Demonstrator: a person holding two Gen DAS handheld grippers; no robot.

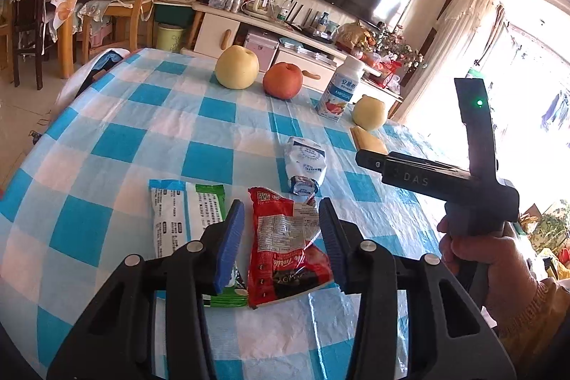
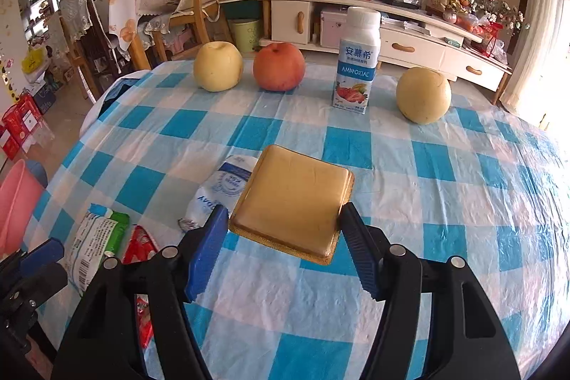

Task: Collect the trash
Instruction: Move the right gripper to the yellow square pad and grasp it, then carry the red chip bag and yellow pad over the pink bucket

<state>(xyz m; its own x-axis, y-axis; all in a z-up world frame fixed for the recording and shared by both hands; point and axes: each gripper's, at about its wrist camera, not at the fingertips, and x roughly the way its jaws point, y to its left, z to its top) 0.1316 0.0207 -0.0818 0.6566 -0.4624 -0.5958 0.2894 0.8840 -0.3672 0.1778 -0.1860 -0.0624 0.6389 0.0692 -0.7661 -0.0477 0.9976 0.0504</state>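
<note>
On a checked table (image 1: 117, 116), the left gripper (image 1: 281, 237), fingers apart, straddles a red wrapper (image 1: 285, 248) while the right gripper (image 2: 285, 248), also apart, flanks a gold tray (image 2: 295, 202); closing on each likely comes next.

Black hand-held gripper (image 1: 281, 237), blue ribbed pads (image 1: 228, 244).

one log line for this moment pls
left tongs: open, around red snack wrapper | right tongs: open, around gold tray | nothing lifted
</note>
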